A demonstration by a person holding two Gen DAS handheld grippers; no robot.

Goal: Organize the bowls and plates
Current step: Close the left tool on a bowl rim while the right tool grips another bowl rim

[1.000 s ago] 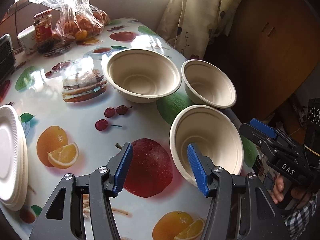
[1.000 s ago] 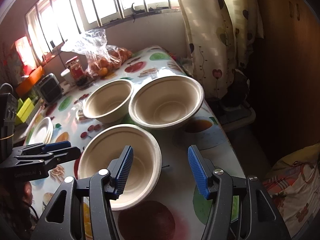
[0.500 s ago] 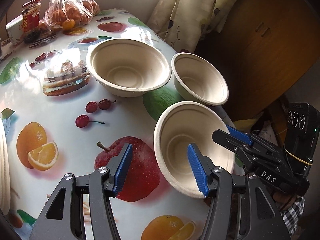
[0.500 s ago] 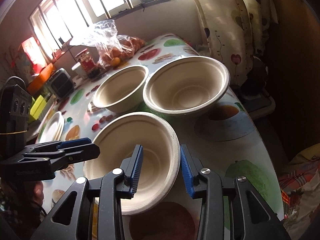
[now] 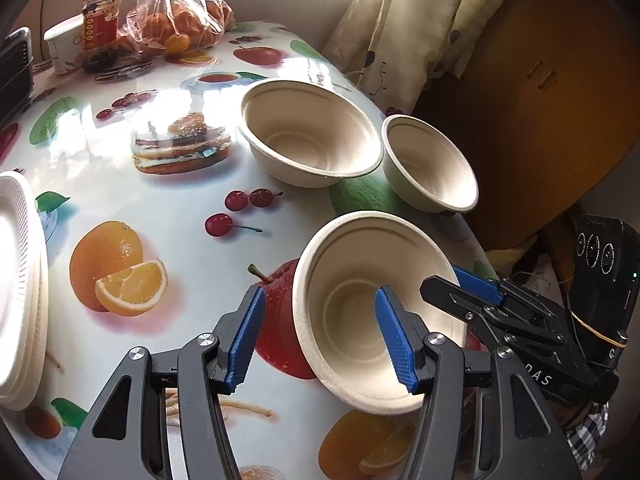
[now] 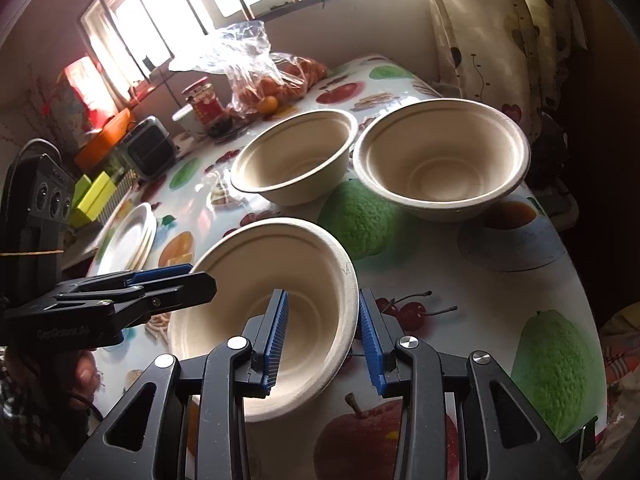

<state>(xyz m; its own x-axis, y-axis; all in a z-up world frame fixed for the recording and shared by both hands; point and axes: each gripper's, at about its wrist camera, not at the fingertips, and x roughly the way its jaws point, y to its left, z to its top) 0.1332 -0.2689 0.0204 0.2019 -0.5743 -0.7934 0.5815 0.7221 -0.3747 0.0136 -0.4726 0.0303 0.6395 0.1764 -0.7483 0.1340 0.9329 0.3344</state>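
Three beige pulp bowls are on the fruit-print table. My right gripper (image 6: pixel 322 340) is shut on the right rim of the near bowl (image 6: pixel 248 300), which is lifted and tilted; it also shows in the left wrist view (image 5: pixel 352 304), where the right gripper (image 5: pixel 460 280) clamps its far rim. My left gripper (image 5: pixel 316 336) is open with its fingers on either side of that bowl's left rim. A wide bowl (image 5: pixel 310 136) and a smaller bowl (image 5: pixel 430 166) stand behind; they also show in the right wrist view (image 6: pixel 296 160) (image 6: pixel 440 156). White plates (image 5: pixel 16 292) are stacked at the left.
A bag of oranges (image 5: pixel 176 20), a red-labelled jar (image 5: pixel 100 20) and a white cup (image 5: pixel 64 44) stand at the table's far end. A curtain (image 5: pixel 408 20) and wooden cabinet (image 5: pixel 540 80) flank the right edge. A small black appliance (image 6: pixel 150 152) sits by the window.
My right gripper closed on the near bowl's rim and lifted it, tilting it. My left gripper shifted so that the bowl's left rim sits between its open fingers.
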